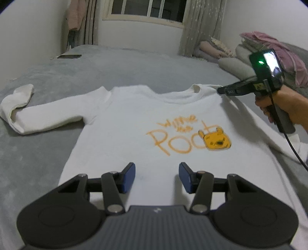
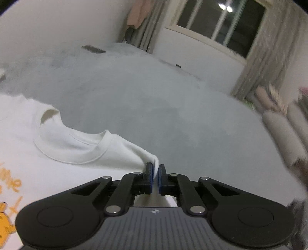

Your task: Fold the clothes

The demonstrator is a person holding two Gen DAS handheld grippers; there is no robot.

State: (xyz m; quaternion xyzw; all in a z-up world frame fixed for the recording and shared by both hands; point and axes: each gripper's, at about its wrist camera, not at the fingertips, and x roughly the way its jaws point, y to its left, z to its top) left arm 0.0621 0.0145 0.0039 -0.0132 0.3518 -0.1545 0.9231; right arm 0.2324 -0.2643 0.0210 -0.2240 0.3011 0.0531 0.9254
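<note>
A white long-sleeved sweatshirt (image 1: 123, 123) with orange lettering and a yellow bear face lies front up on the grey bed (image 1: 134, 65). Its left sleeve (image 1: 28, 113) stretches out to the left with the cuff bent back. My left gripper (image 1: 156, 177) is open and empty, just above the shirt's lower middle. My right gripper (image 2: 156, 174) is shut on the shirt's right shoulder (image 2: 142, 155) next to the collar (image 2: 77, 150) and lifts it slightly. It also shows in the left wrist view (image 1: 221, 90), held by a hand.
A dark flat object (image 1: 69, 56) lies at the bed's far left edge. Pillows and pink and grey bedding (image 1: 269, 50) pile up at the right. A window (image 1: 148, 9) and curtains stand behind the bed.
</note>
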